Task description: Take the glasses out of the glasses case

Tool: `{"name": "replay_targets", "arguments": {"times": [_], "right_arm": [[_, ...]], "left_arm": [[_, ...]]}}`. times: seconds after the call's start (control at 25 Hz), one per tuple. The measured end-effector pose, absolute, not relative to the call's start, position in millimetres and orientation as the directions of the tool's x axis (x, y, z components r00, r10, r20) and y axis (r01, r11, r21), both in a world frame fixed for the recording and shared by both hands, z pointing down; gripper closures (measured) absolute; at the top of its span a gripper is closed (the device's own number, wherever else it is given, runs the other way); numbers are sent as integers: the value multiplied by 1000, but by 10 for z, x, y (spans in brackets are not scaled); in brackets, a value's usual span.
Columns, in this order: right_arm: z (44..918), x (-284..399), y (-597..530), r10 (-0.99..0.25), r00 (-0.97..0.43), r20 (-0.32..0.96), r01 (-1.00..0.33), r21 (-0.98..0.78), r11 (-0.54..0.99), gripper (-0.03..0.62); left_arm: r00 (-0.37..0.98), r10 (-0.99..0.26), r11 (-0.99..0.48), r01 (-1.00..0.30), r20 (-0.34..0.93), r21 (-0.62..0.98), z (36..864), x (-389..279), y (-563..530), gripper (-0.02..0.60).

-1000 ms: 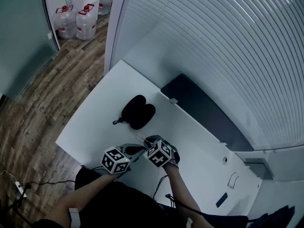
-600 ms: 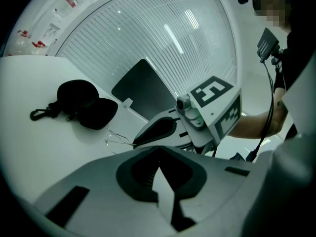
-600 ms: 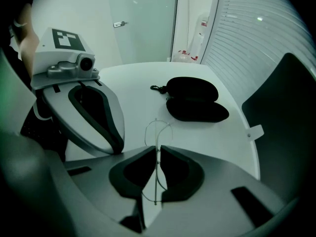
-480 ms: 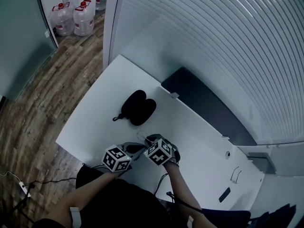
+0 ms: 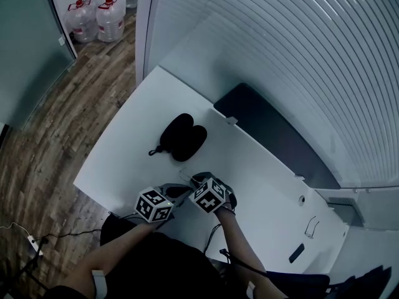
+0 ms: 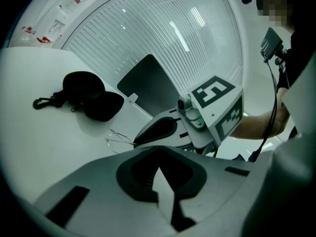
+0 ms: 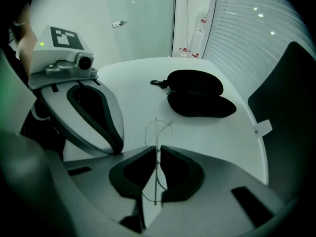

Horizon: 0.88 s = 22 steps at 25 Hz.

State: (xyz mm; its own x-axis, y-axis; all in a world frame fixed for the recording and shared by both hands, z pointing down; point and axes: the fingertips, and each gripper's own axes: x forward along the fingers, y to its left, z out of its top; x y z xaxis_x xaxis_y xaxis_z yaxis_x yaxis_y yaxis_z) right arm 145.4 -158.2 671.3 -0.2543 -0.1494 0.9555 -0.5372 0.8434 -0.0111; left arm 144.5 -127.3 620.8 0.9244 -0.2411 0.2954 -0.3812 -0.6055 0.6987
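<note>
The black glasses case [image 5: 182, 137] lies open on the white table [image 5: 137, 129], its two shells spread flat, with a strap clip at its left end. It also shows in the left gripper view [image 6: 89, 95] and the right gripper view [image 7: 197, 98]. The thin wire-frame glasses [image 7: 157, 130] are out of the case, and my right gripper [image 7: 157, 154] is shut on them near the table's front edge. The left gripper view shows the glasses [image 6: 118, 139] at the right gripper's tip. My left gripper [image 6: 157, 168] is beside the right one, shut, with nothing between its pads.
A dark flat panel [image 5: 268, 139] lies along the back of the table against the slatted wall. A small dark object [image 5: 297, 253] and a wire item [image 5: 310, 226] sit at the table's right end. Water bottles [image 5: 93, 17] stand on the wooden floor beyond.
Both grippers stay by the front edge with the glasses still in the right one. Only the head view has shifted slightly.
</note>
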Motion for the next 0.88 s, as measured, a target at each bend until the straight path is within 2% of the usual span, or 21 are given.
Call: {"name": "replay_targets", "arguments": {"times": [0.88], "right_arm": [[6895,1427,-1553,-105,-290,951,-555,-78,828,554]], "left_arm": [[915,-223,-570,-403,336,717,6370,1431,-1266,575]]}}
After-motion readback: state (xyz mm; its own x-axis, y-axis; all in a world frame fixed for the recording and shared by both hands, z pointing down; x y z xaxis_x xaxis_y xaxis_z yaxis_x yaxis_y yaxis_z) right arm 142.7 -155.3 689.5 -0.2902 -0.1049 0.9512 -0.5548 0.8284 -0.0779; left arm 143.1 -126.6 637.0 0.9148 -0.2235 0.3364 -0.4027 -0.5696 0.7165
